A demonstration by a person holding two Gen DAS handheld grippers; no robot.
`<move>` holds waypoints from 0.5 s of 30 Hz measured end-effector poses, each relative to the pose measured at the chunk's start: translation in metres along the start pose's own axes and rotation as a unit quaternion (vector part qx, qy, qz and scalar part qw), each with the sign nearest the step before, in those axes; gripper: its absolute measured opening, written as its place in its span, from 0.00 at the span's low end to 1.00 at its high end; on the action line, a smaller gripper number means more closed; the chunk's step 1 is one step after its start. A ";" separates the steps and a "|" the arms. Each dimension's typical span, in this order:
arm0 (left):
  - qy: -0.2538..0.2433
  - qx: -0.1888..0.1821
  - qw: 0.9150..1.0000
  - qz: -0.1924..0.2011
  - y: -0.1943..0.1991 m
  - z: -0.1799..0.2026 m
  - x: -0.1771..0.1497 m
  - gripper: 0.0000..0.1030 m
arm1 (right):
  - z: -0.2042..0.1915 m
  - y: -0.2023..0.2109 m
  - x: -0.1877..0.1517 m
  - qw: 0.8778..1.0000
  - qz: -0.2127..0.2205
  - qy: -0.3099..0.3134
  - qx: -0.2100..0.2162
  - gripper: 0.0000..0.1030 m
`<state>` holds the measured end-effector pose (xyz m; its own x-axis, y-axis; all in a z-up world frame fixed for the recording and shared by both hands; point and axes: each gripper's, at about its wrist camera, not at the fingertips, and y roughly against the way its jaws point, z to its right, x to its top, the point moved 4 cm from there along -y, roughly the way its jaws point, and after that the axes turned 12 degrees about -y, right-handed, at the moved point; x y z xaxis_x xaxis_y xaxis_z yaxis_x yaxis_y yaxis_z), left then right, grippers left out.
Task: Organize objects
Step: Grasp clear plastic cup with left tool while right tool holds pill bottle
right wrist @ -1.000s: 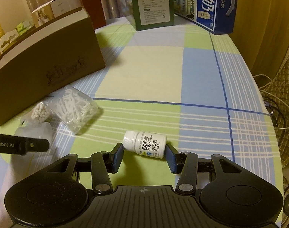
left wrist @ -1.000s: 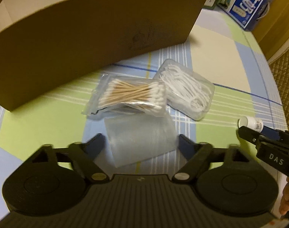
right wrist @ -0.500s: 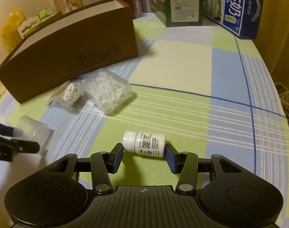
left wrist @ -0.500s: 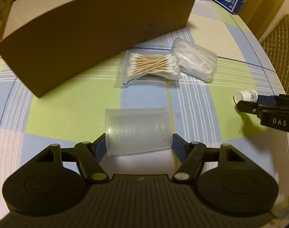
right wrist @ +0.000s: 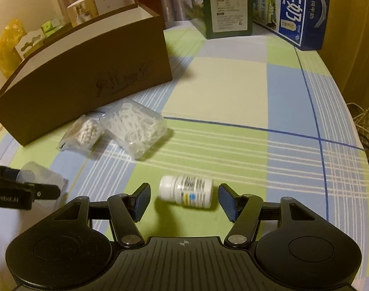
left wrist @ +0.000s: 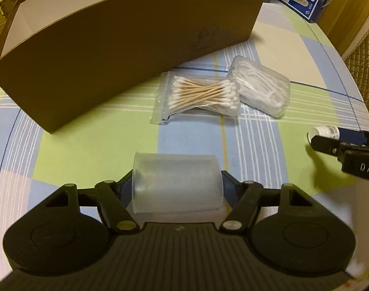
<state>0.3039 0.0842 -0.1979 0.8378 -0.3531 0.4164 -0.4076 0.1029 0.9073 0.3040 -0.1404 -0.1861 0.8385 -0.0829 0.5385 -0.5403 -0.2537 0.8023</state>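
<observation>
My left gripper point(left wrist: 177, 178) is shut on a clear plastic cup point(left wrist: 177, 167), held on its side just above the checked tablecloth. My right gripper point(right wrist: 184, 191) is open. A white pill bottle point(right wrist: 186, 191) lies sideways between its fingers, blurred, with a gap on each side. A bag of cotton swabs point(left wrist: 203, 97) and a clear box of floss picks point(left wrist: 262, 92) lie in front of a long brown cardboard box point(left wrist: 111, 48), whose top is open. In the left wrist view, the right gripper point(left wrist: 329, 143) is at the right edge with the bottle point(left wrist: 322, 131).
A blue milk carton point(right wrist: 298, 7) and a green carton point(right wrist: 225, 4) stand at the far edge of the table. The rounded table edge point(right wrist: 361, 145) runs down the right, with cables beyond it. Small boxes sit behind the brown box.
My right gripper's fingers have spread apart and let go of the pill bottle, which now sits loose and blurred between them. My left gripper has drawn back from the brown box, still holding the cup.
</observation>
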 end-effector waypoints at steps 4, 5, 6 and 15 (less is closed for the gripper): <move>-0.006 0.007 1.000 0.000 0.002 -0.002 -0.002 0.66 | -0.004 -0.003 0.000 1.000 -0.006 0.009 -0.005 0.43; -0.009 0.009 1.000 0.001 0.003 -0.003 -0.003 0.66 | -0.005 -0.003 0.000 1.000 -0.005 0.013 -0.007 0.43; -0.010 0.011 1.000 0.002 0.004 -0.004 -0.003 0.66 | -0.007 -0.003 -0.001 1.000 -0.007 0.020 -0.006 0.43; -0.006 0.014 1.000 0.017 0.024 -0.011 -0.002 0.66 | -0.026 0.010 0.005 0.999 0.001 0.033 0.021 0.43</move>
<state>0.2959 0.0976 -0.1762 0.8184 -0.3615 0.4467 -0.4462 0.0898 0.8904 0.3005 -0.1187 -0.1685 0.8301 -0.0205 0.5573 -0.5377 -0.2948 0.7899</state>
